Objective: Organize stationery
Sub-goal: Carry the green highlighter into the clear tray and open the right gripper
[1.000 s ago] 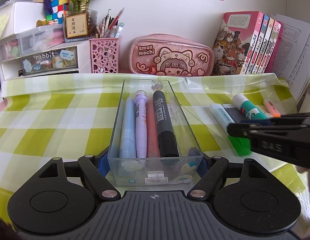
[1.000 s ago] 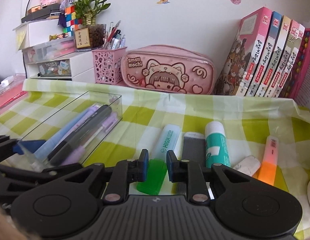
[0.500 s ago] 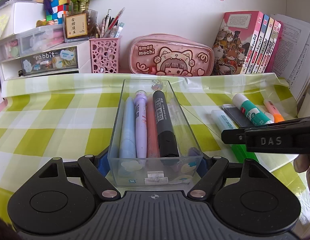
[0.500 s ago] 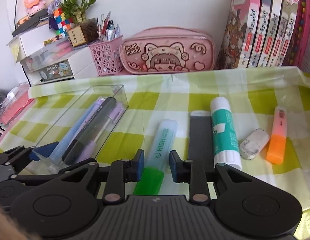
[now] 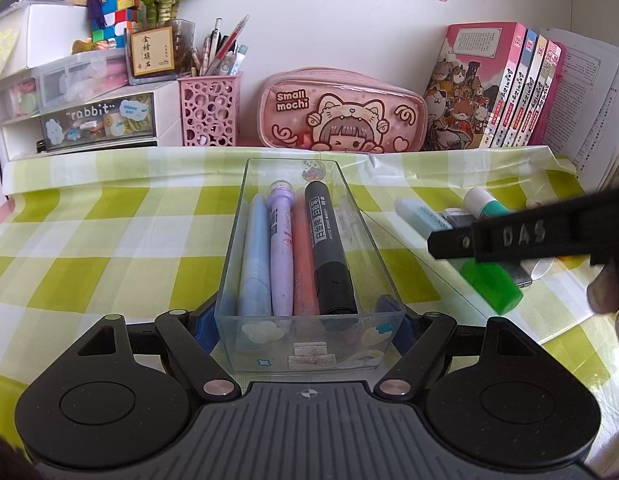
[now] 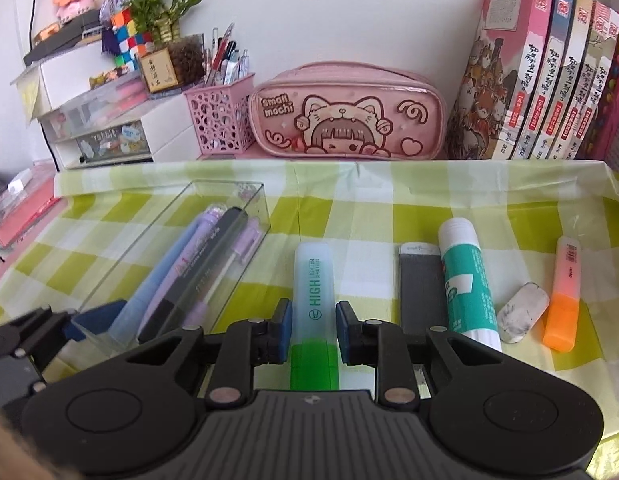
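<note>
My left gripper (image 5: pixel 309 314) is shut on the near end of a clear plastic tray (image 5: pixel 305 352). The tray holds a blue pen (image 5: pixel 253 264), a purple pen (image 5: pixel 280 248), a pink pen and a black marker (image 5: pixel 327 248). My right gripper (image 6: pixel 312 330) is open, its pads on either side of a green highlighter (image 6: pixel 314 280) lying on the tablecloth; small gaps show beside the barrel. The highlighter also shows in the left wrist view (image 5: pixel 489 280), partly hidden by the right gripper's arm. The tray shows in the right wrist view (image 6: pixel 181 216).
To the right of the highlighter lie a grey flat piece (image 6: pixel 421 280), a glue stick (image 6: pixel 465 276), a white eraser (image 6: pixel 523 312) and an orange highlighter (image 6: pixel 565 296). At the back stand a pink pencil case (image 6: pixel 345 114), a pink pen holder (image 6: pixel 221 116), books (image 6: pixel 541 68) and drawers (image 5: pixel 81 120).
My right gripper has moved forward over the green highlighter, so its pads now flank the barrel. The left gripper and the tray have not moved.
</note>
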The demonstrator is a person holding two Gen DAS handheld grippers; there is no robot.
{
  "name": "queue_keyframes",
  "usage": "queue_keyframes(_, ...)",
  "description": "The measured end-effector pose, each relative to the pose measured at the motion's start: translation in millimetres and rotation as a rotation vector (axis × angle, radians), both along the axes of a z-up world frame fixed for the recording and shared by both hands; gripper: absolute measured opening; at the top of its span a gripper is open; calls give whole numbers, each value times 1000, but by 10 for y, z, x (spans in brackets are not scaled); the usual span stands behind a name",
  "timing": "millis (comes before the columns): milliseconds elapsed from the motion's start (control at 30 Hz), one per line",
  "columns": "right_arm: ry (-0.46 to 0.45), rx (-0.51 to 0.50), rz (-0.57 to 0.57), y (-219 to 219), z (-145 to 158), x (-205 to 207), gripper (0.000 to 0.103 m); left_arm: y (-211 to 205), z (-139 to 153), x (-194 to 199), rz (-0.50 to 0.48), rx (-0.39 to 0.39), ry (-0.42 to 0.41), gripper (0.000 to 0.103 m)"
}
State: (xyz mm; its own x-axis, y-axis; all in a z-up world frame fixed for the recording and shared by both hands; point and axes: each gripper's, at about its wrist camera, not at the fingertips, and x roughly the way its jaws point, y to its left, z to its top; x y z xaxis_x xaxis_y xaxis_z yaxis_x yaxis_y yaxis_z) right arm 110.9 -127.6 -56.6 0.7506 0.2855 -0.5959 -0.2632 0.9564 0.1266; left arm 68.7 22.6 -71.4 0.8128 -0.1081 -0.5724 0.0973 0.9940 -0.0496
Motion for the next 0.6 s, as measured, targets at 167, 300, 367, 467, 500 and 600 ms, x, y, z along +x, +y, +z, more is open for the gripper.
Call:
queue_keyframes(167, 18, 116, 6, -77, 190, 58, 48, 0, 0, 0, 0, 0, 0, 77)
queue_keyframes(300, 40, 216, 43, -59, 353, 123, 48, 1, 0, 0, 0, 0, 0, 77)
queue_keyframes(367, 70, 270, 68, -21, 409, 185, 48, 3, -1, -1, 0, -1, 0, 77)
queue_keyframes(467, 145, 346, 113, 83, 436, 338, 48, 2, 0, -1, 0, -1, 0, 77)
queue_keyframes(500, 185, 369, 121, 126, 418, 411, 48, 1, 0, 0, 0, -1, 0, 77)
queue_keyframes(600, 278, 402, 94, 211, 335, 595, 48, 1, 0, 0, 0, -1, 0, 77)
